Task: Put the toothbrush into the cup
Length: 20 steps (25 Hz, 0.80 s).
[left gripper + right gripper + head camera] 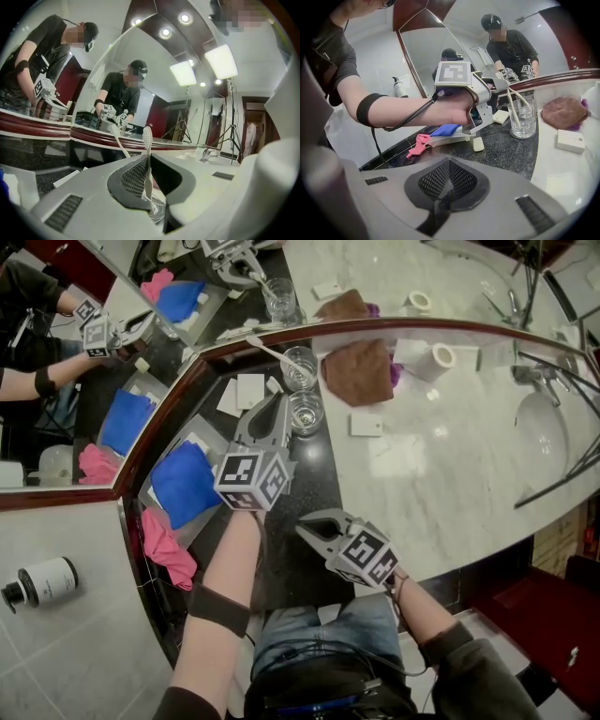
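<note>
A clear glass cup (307, 413) stands on the black counter near the mirror corner. My left gripper (281, 399) reaches level over it, shut on a white toothbrush (270, 351). In the left gripper view the toothbrush (147, 138) stands upright between the left gripper (147, 158) jaws, bristle head on top. Its handle runs down into the cup (158, 211). The right gripper view shows the cup (522, 119) with the toothbrush (512, 103) leaning out toward the left gripper (487, 93). My right gripper (307, 531) hangs shut and empty at the counter's front edge, well short of the cup.
A blue cloth (185, 482) on a tray and a pink cloth (167, 549) lie left of my arm. A brown cloth (361, 371), tissue roll (436, 360) and small white box (366, 424) sit right of the cup. The sink (544, 432) is far right. Mirrors close the back and left.
</note>
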Each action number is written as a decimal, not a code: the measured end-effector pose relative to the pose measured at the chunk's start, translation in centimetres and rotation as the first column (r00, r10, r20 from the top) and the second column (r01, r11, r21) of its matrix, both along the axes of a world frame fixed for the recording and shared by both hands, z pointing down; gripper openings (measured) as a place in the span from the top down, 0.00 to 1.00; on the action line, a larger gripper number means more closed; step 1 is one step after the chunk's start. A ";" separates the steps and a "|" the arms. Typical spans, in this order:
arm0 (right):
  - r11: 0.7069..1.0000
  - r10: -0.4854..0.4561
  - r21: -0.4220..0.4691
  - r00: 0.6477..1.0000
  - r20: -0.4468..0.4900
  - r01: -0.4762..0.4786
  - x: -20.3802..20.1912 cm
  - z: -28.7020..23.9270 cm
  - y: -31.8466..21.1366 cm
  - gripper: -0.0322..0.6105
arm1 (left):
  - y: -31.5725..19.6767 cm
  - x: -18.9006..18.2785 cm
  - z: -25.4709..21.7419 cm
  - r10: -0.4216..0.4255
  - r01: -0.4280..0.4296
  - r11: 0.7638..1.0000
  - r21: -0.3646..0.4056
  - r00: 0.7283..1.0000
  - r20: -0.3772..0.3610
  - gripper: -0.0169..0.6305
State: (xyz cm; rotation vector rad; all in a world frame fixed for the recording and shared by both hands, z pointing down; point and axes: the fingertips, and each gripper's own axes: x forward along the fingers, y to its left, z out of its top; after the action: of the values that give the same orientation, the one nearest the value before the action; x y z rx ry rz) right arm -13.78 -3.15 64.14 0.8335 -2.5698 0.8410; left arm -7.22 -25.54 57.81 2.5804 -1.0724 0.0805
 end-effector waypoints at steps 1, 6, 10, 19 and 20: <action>1.000 0.000 0.000 1.000 0.000 0.000 0.1 -0.1 0.1 0.92 | 0.0 -0.1 0.1 -0.007 0.007 1.000 -0.006 1.000 0.003 0.94; 1.000 0.003 0.004 1.000 -0.002 -0.003 0.3 -0.4 0.3 0.92 | 0.1 -0.4 0.8 -0.016 0.017 0.999 -0.043 1.000 0.022 0.79; 1.000 0.002 0.004 1.000 -0.003 -0.002 0.3 -0.5 0.6 0.92 | 0.6 -0.8 1.2 -0.027 0.029 0.997 -0.069 0.999 0.025 0.76; 0.998 0.060 0.016 0.998 -0.030 -0.060 1.8 -2.0 0.6 0.92 | 3.1 -1.8 0.3 -0.010 0.018 0.995 -0.101 0.996 0.086 0.76; 0.997 0.079 0.015 0.996 -0.031 -0.079 2.1 -2.4 0.5 0.92 | 3.7 -1.8 0.1 0.004 0.007 0.994 -0.106 0.995 0.099 0.76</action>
State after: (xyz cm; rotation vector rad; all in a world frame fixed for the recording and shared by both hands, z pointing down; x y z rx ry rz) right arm -11.63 -2.61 61.76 0.9504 -2.5330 0.8273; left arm -9.06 -21.83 57.91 2.5030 -1.0747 0.2606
